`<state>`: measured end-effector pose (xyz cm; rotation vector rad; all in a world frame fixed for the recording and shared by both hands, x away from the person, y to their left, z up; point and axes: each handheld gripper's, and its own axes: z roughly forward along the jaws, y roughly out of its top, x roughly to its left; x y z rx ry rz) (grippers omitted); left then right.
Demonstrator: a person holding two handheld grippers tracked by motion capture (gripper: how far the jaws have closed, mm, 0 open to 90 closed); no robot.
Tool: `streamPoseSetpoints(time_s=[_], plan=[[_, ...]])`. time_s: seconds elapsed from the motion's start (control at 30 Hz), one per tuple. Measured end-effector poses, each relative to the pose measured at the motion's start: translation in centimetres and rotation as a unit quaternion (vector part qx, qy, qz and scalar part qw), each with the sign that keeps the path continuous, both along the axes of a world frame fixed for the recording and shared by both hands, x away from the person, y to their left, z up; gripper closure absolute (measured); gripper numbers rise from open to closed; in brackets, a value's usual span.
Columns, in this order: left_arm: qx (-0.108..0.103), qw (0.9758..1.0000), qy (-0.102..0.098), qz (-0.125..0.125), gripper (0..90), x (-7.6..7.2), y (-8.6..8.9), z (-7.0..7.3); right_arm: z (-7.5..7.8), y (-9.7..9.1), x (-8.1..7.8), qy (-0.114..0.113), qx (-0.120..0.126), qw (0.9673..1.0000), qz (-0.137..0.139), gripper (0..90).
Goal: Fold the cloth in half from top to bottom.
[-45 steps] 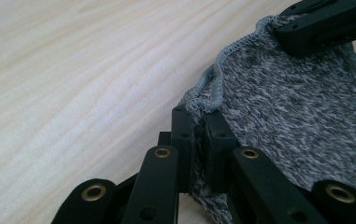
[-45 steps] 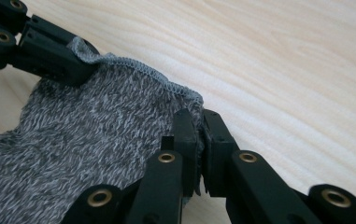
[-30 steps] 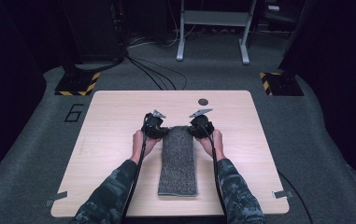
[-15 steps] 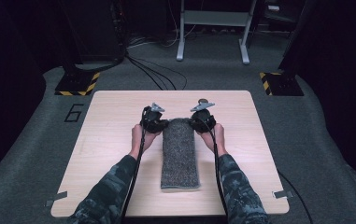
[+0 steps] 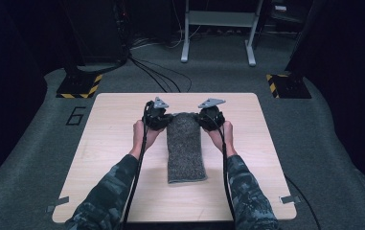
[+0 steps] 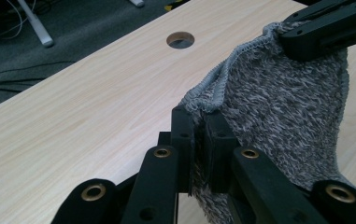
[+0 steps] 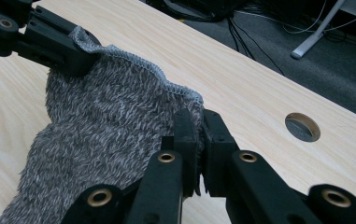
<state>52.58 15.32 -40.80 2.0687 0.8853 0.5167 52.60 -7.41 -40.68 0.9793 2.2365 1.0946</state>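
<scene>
Nearest to us lay the free end of the grey fleecy towel [image 5: 186,158], a long folded strip flat on the wooden table [image 5: 98,158] between our camouflage sleeves [image 5: 104,201]; farther along, its far edge rose off the surface, pinched at both corners. Our left gripper [image 6: 198,140] had its jaws clamped nearly together on the left corner, the stitched hem [image 6: 213,81] caught between the pads; our right gripper [image 7: 199,140] was closed just as tightly on the right corner; in each gripper view the other gripper's jaws showed farther off, biting the opposite corner, the hem sagging between them. We judged the step in hand to be the lift of the far edge, the start of a fold toward us or of a pick-up; the near part of the towel lay on the table yet. The next move called for both hands to travel together at equal height, the hem kept taut and the grip kept tight, so that the edges came down square on the near end. Beyond the towel sat the cable hole [image 6: 180,39] in the table, then the carpeted floor [image 5: 218,72] with its cables.
</scene>
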Motion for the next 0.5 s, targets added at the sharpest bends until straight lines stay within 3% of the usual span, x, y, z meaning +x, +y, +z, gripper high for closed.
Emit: streamPoseSetpoints(time_s=[0.17, 0.4, 0.5], plan=[[-0.001, 0.9999, -0.008, -0.007, 84.2, -0.7, -0.1, 0.2, 0.0, -0.4, -0.7, -0.003, 0.002, 1.0000, 0.005, 87.0], [-0.010, 0.9996, -0.020, -0.013, 84.0, -1.8, -0.2, 0.1, -0.1, -1.0, -2.0, -0.024, 0.006, 0.9996, 0.016, 86.8], [-0.004, 0.9996, -0.024, -0.015, 83.9, -1.7, -0.3, 0.1, -0.1, -1.0, -2.3, -0.029, 0.012, 0.9994, 0.013, 86.8]])
